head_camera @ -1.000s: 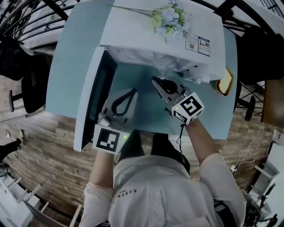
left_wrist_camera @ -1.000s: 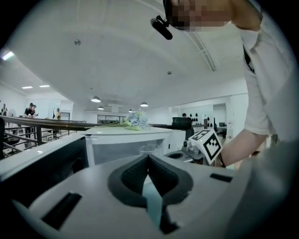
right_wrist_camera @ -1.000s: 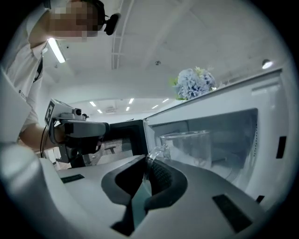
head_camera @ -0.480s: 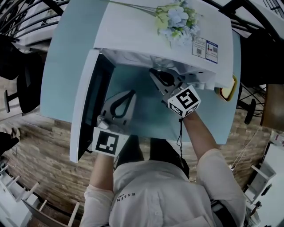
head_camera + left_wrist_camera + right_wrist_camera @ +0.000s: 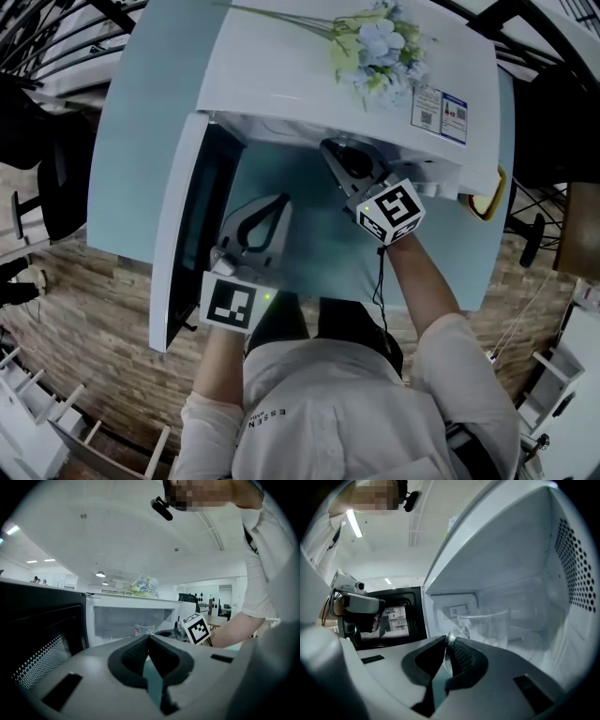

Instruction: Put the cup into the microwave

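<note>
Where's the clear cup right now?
In the right gripper view, the clear cup is inside the open microwave, its rim pinched by the right claw; the door stands open at left.

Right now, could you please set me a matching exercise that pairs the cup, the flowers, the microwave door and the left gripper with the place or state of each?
Column one:
1. cup
2. flowers
3. microwave door
4. left gripper

Column two:
A. swung open on the person's left
B. lying on top of the microwave
C. shut, with nothing between its jaws
D. pinched in the right gripper

Pairs: 1-D, 2-B, 3-A, 4-C.
</note>
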